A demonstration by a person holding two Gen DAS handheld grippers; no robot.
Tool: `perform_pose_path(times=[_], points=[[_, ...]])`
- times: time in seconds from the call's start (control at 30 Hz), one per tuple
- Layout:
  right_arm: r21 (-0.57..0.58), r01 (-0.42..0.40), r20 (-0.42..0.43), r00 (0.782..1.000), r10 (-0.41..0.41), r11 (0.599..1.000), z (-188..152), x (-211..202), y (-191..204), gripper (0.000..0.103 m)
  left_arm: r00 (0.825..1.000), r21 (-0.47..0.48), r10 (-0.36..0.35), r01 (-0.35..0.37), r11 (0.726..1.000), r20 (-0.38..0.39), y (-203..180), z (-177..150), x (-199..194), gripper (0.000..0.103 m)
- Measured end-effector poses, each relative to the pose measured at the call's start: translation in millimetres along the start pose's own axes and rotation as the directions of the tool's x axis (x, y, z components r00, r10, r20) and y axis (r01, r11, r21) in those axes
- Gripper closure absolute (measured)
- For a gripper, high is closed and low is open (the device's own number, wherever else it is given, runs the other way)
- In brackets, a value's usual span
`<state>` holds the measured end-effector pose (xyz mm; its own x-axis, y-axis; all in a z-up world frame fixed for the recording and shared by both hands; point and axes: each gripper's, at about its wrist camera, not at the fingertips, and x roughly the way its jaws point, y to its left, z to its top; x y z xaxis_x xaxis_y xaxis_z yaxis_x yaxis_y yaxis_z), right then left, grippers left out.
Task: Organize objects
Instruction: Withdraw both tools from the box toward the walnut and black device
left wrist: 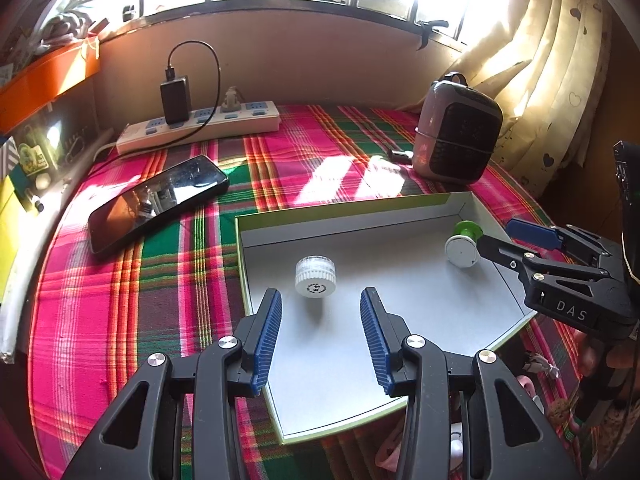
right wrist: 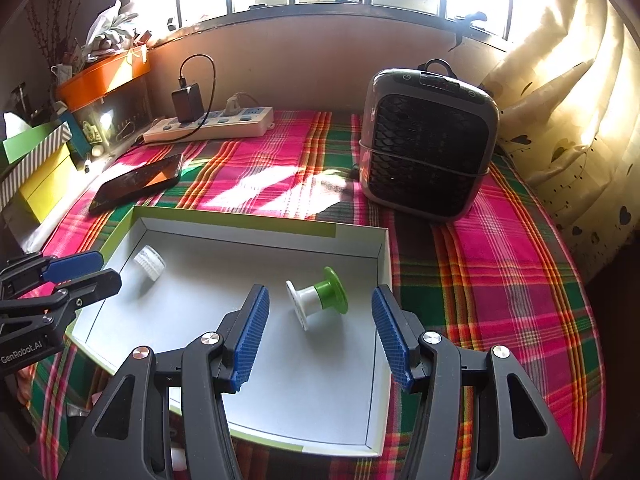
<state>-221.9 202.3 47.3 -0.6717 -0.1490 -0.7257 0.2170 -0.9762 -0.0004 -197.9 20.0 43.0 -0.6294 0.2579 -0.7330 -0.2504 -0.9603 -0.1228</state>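
A shallow white box (left wrist: 360, 216) with a green rim lies on the plaid cloth. Inside it are a small white ribbed jar (left wrist: 315, 276) at the left and a green-and-white spool (left wrist: 464, 246) on its side at the right. My left gripper (left wrist: 320, 295) is open just short of the jar, with nothing between its blue pads. My right gripper (right wrist: 320, 292) hangs open above the box (right wrist: 260, 236), and the spool (right wrist: 316, 298) lies loose beyond its fingertips. The right gripper (left wrist: 494, 232) shows beside the spool in the left wrist view. The left gripper (right wrist: 111, 268) shows near the jar (right wrist: 149, 263) in the right wrist view.
A black phone (left wrist: 160, 200) lies left of the box. Behind it a white power strip (left wrist: 200, 124) with a charger sits along the wall. A grey heater (right wrist: 428, 140) stands at the back right by a curtain (right wrist: 568, 100). Stacked boxes (right wrist: 44, 176) crowd the left edge.
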Motion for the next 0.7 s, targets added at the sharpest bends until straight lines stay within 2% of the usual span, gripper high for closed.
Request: perform_pose_path(times=[0.2, 0.53, 0.7], points=[[0.014, -0.009, 0.009, 1.0, 0.008, 1.0, -6.6, -10.6, -0.7, 0.048, 1.0, -0.009, 0.004, -0.004, 1.0, 0.001, 0.8, -9.8, -7.5, 0.063], [0.035, -0.009, 0.032, 0.999, 0.007, 0.999, -20.9, -29.9, -2.4, 0.048, 0.999, -0.045, 0.007, -0.005, 0.999, 0.045, 3.0, -25.0, -33.4, 0.063], [0.024, 0.011, 0.05, 0.999, -0.012, 1.0, -29.0, -42.8, -2.0, 0.048, 0.999, -0.071, -0.004, 0.008, 0.997, 0.051, 5.2, -36.8, -43.1, 0.063]])
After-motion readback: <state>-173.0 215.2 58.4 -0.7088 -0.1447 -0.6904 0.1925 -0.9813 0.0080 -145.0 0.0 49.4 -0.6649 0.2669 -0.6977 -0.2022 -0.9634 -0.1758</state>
